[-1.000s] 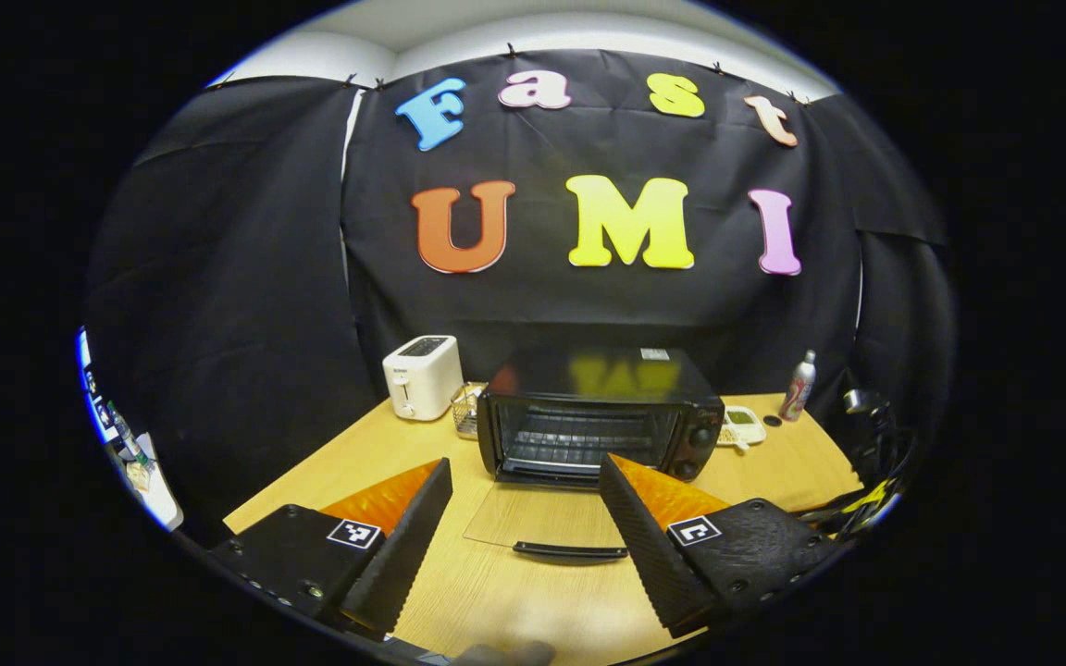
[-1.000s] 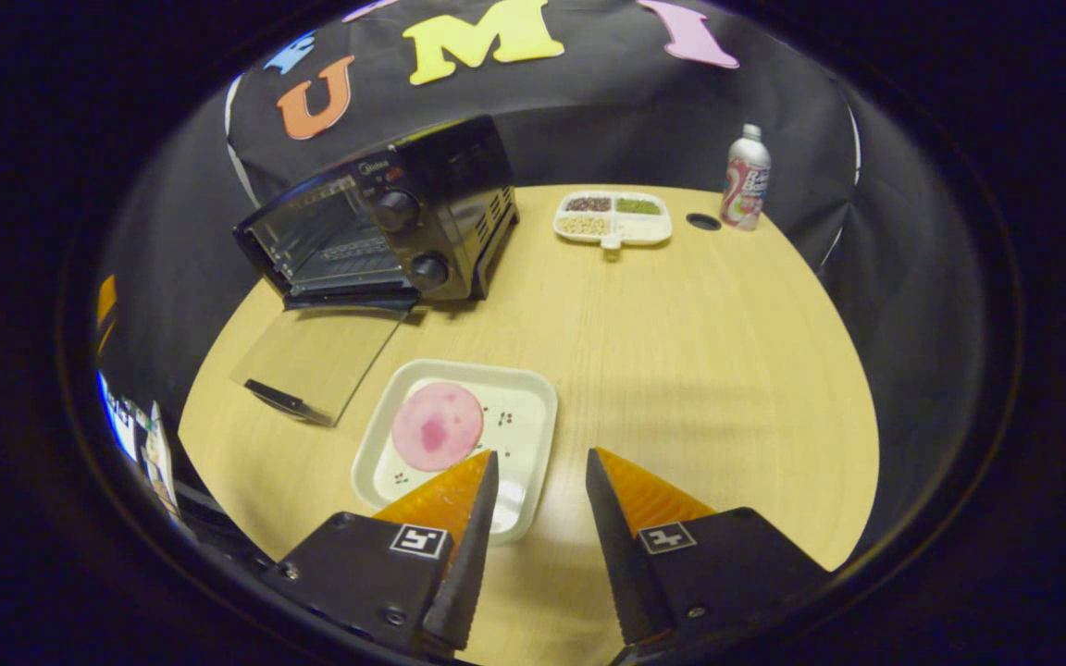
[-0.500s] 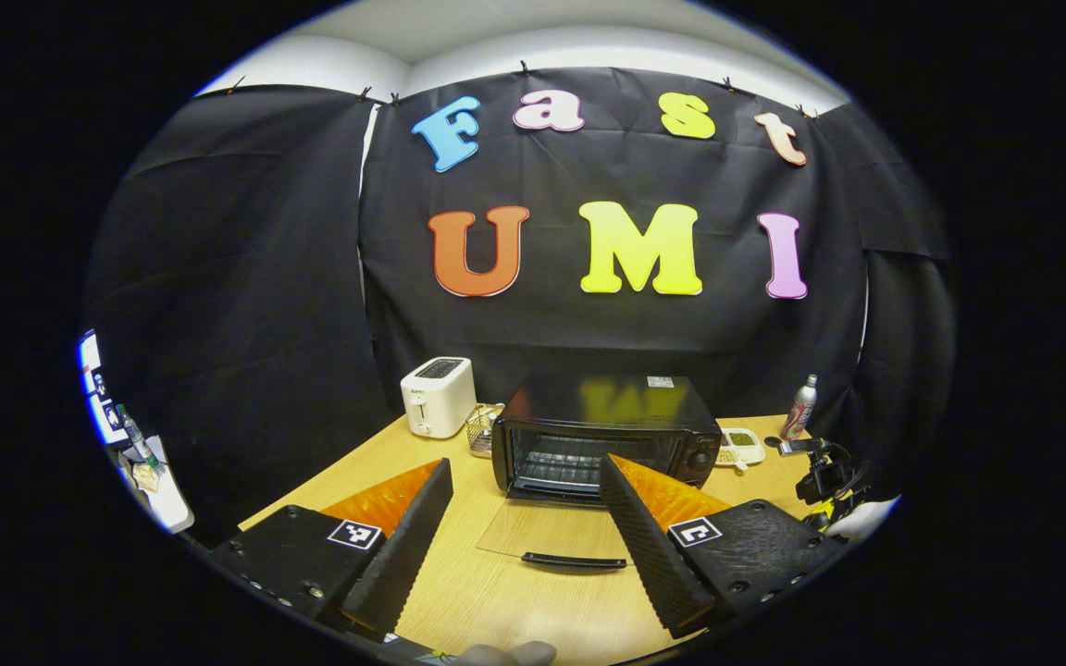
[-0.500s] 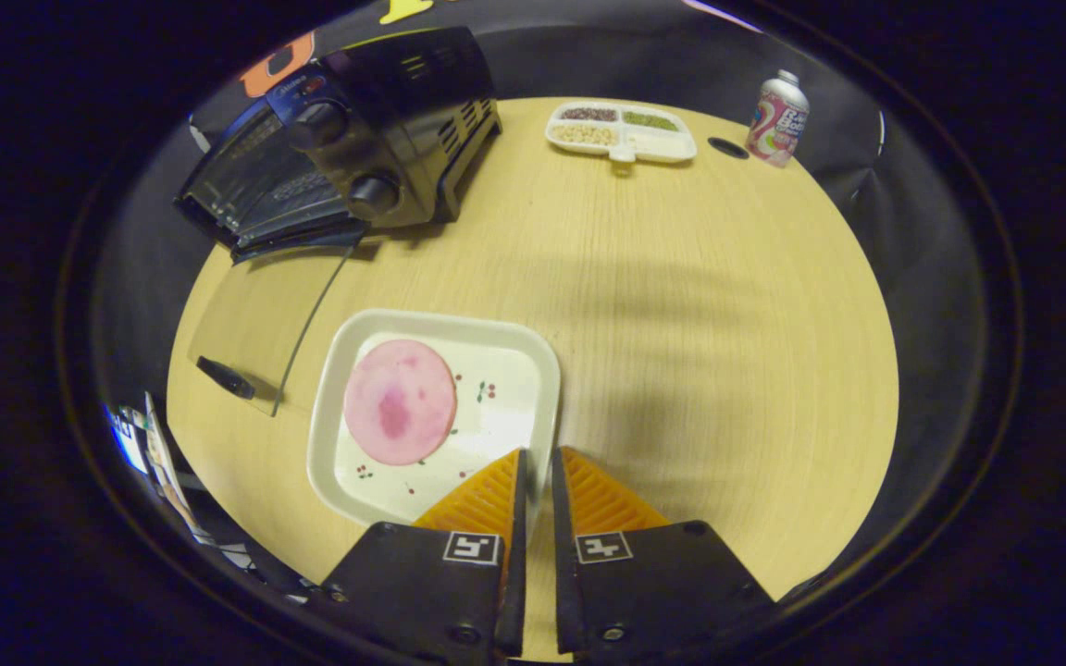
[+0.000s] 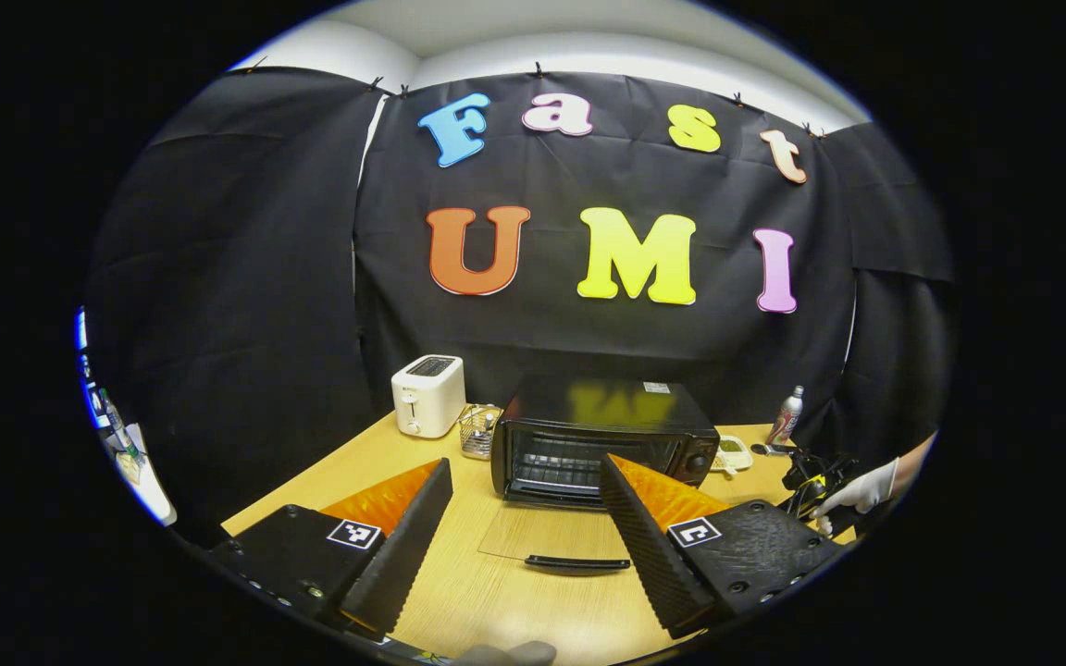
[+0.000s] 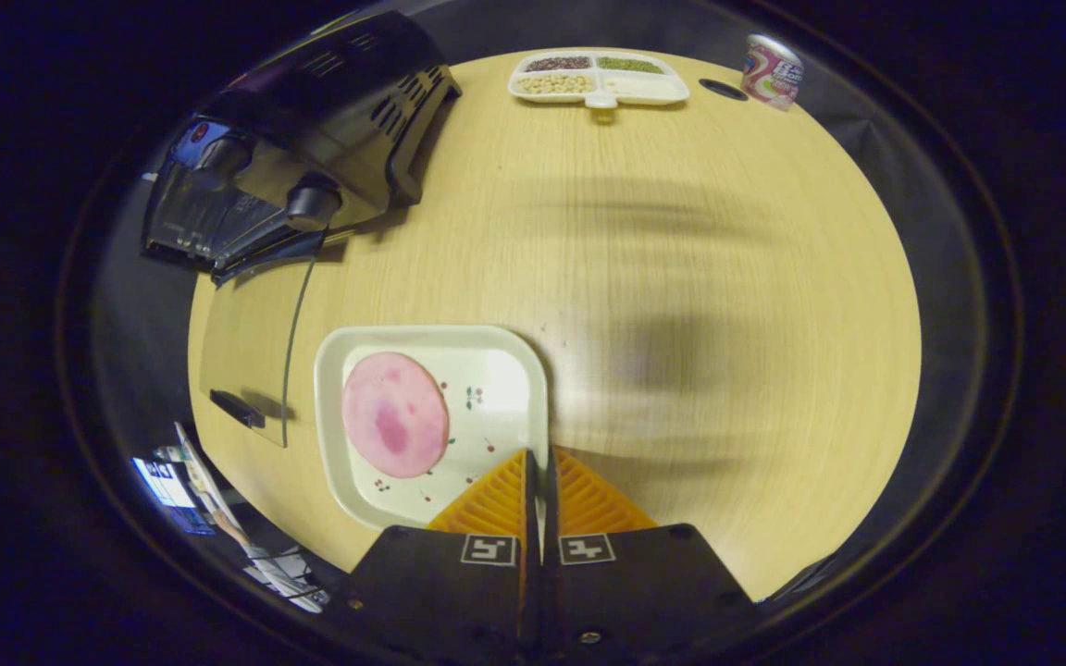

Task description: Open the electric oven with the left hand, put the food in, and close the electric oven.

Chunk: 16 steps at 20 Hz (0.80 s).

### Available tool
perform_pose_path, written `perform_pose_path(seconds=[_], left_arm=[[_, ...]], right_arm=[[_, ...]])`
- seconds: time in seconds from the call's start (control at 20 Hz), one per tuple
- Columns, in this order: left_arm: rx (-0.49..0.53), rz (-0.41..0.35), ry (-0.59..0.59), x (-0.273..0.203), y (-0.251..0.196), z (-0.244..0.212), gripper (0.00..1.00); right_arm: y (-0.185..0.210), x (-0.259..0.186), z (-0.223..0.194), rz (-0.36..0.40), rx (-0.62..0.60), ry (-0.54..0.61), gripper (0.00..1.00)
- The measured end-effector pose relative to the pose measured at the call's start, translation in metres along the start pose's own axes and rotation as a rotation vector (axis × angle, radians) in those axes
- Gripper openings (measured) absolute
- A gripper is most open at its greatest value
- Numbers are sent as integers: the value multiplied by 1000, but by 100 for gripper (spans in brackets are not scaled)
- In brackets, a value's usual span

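The black electric oven (image 5: 602,435) stands at the back of the wooden table with its glass door (image 5: 542,535) folded down flat, handle toward me. My left gripper (image 5: 524,481) hangs open in front of it, holding nothing. In the right gripper view the oven (image 6: 292,166) sits at upper left with its door (image 6: 251,361) lying on the table. A white square plate (image 6: 496,388) carrying a round pink slice of meat (image 6: 394,414) lies beside the door. My right gripper (image 6: 538,458) is shut on the plate's right rim.
A white toaster (image 5: 427,396) and a small wire basket (image 5: 479,430) stand left of the oven. A divided tray of beans (image 6: 598,76) and a can (image 6: 771,59) sit at the table's far edge. A gloved hand (image 5: 857,490) shows at right in the left gripper view.
My right gripper has come down onto the plate's rim and gone from open to shut on it. My left gripper has drawn back a little from the oven, still open.
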<state>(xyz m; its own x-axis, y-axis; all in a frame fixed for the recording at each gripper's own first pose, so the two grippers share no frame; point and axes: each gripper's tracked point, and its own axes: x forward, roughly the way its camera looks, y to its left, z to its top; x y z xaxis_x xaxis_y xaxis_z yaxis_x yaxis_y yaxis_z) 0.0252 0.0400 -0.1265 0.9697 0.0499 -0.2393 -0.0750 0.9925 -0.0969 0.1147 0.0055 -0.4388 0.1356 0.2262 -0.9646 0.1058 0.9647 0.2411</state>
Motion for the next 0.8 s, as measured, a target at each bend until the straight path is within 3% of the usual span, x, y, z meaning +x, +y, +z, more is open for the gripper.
perform_pose_path(seconds=[0.25, 0.4, 0.5, 0.8], left_arm=[[14, -36, 3, 2, 6, 6, 96], [25, -55, 5, 3, 6, 8, 96], [23, -73, 12, 5, 4, 8, 96], [24, -124, 18, 6, -6, 11, 96]], right_arm=[[5, -2, -3, 255, 158, -31, 2], [10, -4, -6, 364, 233, -83, 4], [9, -11, -7, 397, 267, -134, 0], [14, -40, -10, 454, 391, -266, 4]])
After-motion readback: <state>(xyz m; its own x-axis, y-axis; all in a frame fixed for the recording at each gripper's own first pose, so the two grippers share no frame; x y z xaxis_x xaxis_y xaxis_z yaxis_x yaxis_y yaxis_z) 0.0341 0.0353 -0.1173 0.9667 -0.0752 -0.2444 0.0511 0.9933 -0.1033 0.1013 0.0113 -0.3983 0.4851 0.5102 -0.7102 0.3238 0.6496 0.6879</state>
